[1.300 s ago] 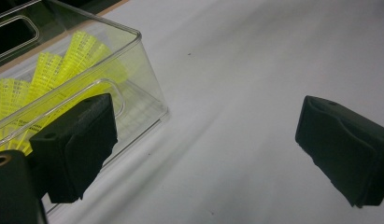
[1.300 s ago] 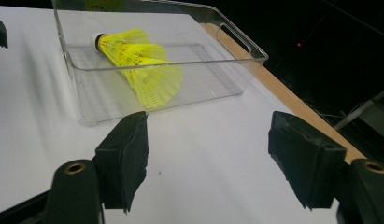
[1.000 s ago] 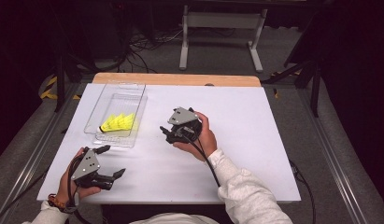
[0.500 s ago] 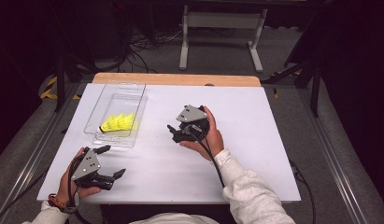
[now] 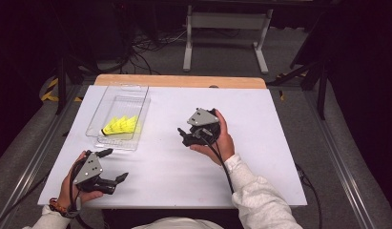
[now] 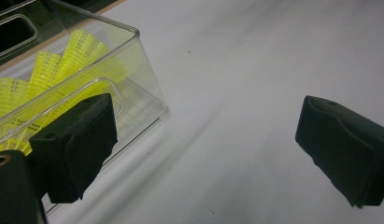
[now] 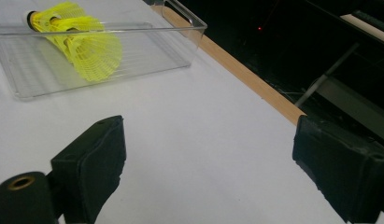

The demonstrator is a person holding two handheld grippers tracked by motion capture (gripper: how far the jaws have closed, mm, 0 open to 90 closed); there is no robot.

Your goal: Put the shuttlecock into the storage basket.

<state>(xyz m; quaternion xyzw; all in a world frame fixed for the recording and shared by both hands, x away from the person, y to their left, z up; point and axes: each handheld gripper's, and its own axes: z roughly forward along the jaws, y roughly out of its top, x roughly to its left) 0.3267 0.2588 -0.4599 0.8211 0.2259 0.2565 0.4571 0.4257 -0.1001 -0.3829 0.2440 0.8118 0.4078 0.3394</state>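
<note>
A clear plastic tray sits at the table's left and holds yellow shuttlecocks. My left gripper rests near the front left corner, just in front of the tray, open and empty. In the left gripper view its jaws stand wide, with the tray wall and shuttlecocks close on the left. My right gripper hovers at mid-table, right of the tray, pointing towards it. Its jaws have just been opening; nothing lies between them. The shuttlecocks lie in the tray ahead.
The white tabletop spreads to the right of the tray and has a wooden strip along its far edge. Metal rails run along both sides of the table. A stand and cables lie on the floor beyond.
My right gripper has drifted to the right, away from the tray, and its jaws look wider apart. The left gripper has kept still.
</note>
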